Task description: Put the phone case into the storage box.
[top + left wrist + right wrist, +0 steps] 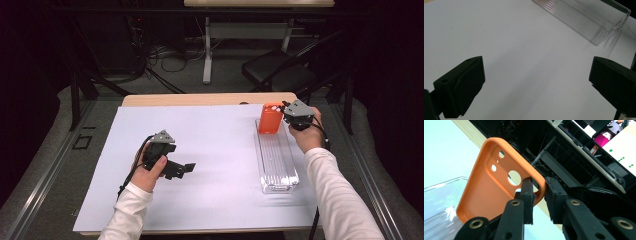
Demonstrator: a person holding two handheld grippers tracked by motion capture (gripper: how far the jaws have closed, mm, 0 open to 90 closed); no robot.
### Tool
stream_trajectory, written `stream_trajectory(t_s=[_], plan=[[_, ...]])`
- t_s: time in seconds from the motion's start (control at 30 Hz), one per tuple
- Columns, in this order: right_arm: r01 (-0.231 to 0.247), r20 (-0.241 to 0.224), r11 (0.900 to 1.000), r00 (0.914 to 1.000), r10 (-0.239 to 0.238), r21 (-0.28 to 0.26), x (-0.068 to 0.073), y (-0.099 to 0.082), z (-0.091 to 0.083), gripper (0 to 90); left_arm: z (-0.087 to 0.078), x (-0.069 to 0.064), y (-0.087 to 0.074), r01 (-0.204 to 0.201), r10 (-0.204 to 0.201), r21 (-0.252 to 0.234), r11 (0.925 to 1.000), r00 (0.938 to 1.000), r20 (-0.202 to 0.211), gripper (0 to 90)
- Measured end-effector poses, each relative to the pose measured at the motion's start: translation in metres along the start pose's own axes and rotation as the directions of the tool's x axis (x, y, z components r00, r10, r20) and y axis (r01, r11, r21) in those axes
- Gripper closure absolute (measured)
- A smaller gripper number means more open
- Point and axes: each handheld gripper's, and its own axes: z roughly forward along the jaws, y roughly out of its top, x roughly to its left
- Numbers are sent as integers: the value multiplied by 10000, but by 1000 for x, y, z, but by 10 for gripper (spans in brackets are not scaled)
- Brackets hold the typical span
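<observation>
High view: an orange phone case [270, 118] is held upright at the far end of a clear tray [276, 162], near the table's far right corner.
Its lower edge is hidden by the tray wall. The case's rim is pinched by the right gripper [539, 188]; the left gripper [536, 82] is spread, empty, above the white sheet [215, 150].

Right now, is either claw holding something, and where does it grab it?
The right claw pinches the orange phone case by its edge near the camera holes. The left claw holds nothing.
</observation>
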Motion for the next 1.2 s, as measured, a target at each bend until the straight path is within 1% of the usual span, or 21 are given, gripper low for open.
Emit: stream_trajectory(t_s=[0.2, 0.5, 0.53, 0.63, 0.7, 0.83, 0.9, 1.03, 1.1, 1.13, 1.2], plan=[[-259, 18, 9997, 9997, 259, 13, 0, 0, 0, 731, 0, 0, 0, 0, 0, 0, 10000, 10000, -9, 7], [-441, 75, 9990, 9990, 441, 7, -2, 1, -2, 671, -1, 1, -1, 22, -22, 29, 10000, 10000, -6, 7], [-473, 132, 9989, 9988, 472, 21, -2, 1, -2, 647, 0, 2, -1, 55, -55, 28, 10000, 10000, -19, 7], [-551, 166, 9985, 9983, 551, 11, -3, 1, -3, 629, 0, 2, -1, 72, -72, 44, 10000, 10000, -35, 7], [-626, 194, 9980, 9978, 627, -67, -3, 2, -6, 596, 0, 3, -1, 98, -98, -11, 10000, 10000, -14, 8], [-665, 211, 9977, 9975, 667, -112, -3, 4, -7, 573, 0, 4, -1, 122, -122, -27, 9999, 9999, -10, 7], [-781, 134, 9969, 9968, 782, -99, -1, 7, -9, 539, 0, 5, -1, 136, -136, -32, 9999, 9999, -18, 7], [-670, 65, 9978, 9977, 670, -2, 2, 10, -11, 506, 1, 7, -2, 245, -245, -17, 9997, 9997, -35, 7], [-844, 25, 9964, 9964, 844, -39, 2, 10, -13, 496, 1, 8, -2, 269, -269, -15, 9996, 9996, -18, 7], [-897, -22, 9960, 9960, 897, -26, 2, 10, -14, 493, 1, 10, -2, 349, -349, -17, 9994, 9994, -8, 7], [-926, -30, 9957, 9957, 926, 41, 3, 11, -17, 490, 1, 11, -2, 351, -351, -8, 9994, 9994, -21, 7]])
